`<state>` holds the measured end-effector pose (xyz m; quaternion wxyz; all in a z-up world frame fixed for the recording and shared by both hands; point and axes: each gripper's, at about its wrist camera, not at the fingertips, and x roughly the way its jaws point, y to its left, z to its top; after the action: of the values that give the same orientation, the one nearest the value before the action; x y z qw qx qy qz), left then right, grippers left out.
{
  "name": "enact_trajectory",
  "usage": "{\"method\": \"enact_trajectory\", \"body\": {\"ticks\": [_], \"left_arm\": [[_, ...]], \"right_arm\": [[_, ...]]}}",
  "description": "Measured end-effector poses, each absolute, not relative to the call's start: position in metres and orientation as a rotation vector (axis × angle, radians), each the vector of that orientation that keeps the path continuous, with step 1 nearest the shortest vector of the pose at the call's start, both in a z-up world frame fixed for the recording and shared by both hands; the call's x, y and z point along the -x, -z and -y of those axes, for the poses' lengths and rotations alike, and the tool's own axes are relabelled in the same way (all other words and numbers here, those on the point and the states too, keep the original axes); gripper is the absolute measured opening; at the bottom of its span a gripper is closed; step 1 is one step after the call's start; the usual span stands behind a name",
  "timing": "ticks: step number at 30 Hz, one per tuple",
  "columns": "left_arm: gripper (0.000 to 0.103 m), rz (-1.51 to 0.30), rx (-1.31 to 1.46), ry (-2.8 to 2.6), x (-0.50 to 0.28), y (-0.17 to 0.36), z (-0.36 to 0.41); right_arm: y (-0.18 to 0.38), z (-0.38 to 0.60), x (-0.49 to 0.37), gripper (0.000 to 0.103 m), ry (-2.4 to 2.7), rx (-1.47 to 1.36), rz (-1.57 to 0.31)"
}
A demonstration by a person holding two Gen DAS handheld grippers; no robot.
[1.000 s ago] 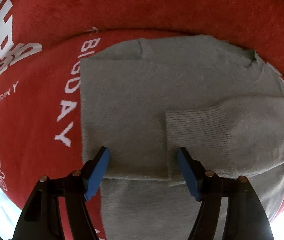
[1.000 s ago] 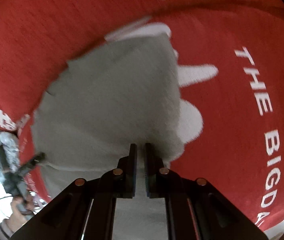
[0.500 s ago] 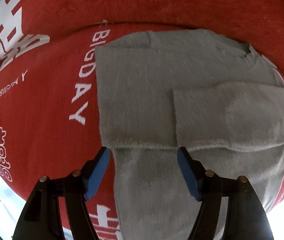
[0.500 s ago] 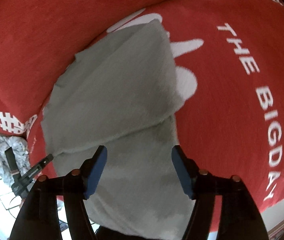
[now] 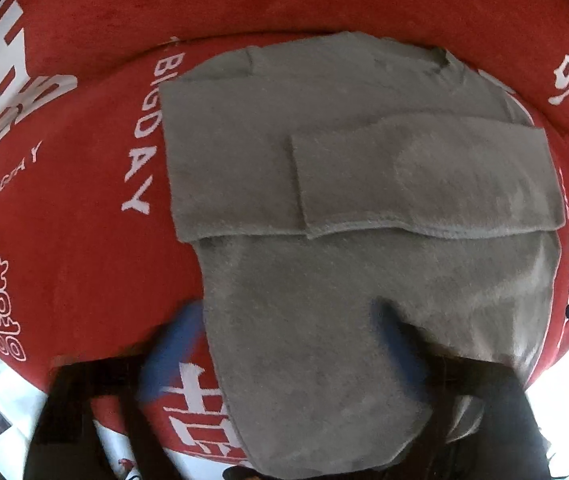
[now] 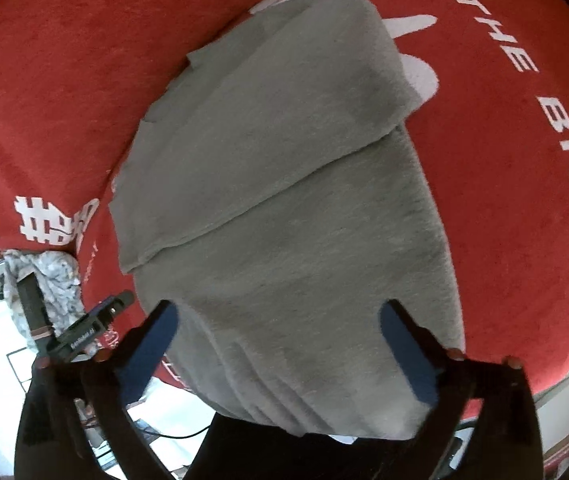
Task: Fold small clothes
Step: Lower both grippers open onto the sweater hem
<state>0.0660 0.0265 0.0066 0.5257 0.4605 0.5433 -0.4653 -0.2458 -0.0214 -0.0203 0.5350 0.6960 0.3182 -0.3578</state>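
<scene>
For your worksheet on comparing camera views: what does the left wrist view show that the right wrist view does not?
Only the left wrist view shows the sleeve folded across the body.

Only the right wrist view shows the patterned cloth and the other claw at the bed's edge.

Both show the grey sweater on the red blanket, with open blue-padded claws.

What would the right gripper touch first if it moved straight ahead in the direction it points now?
Most likely the grey sweater. The right gripper is open, and the cloth fills the space between and beyond its fingers. Depth is unclear, but nothing else shows in that line.
</scene>
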Motion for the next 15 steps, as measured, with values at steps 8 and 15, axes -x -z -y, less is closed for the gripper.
{"method": "enact_trajectory", "body": {"ticks": [8, 15], "left_arm": [[0.103, -1.264, -1.137, 1.095, -0.039, -0.009, -0.031], [0.103, -1.241, -1.138, 0.991, -0.027, -0.009, -0.043]], "right_arm": [[0.021, 0.022, 0.251, 0.103, 0.799, -1.638, -0.759], [0.022, 0.029, 0.27, 0.103, 0.735, -1.646, -0.778]]}}
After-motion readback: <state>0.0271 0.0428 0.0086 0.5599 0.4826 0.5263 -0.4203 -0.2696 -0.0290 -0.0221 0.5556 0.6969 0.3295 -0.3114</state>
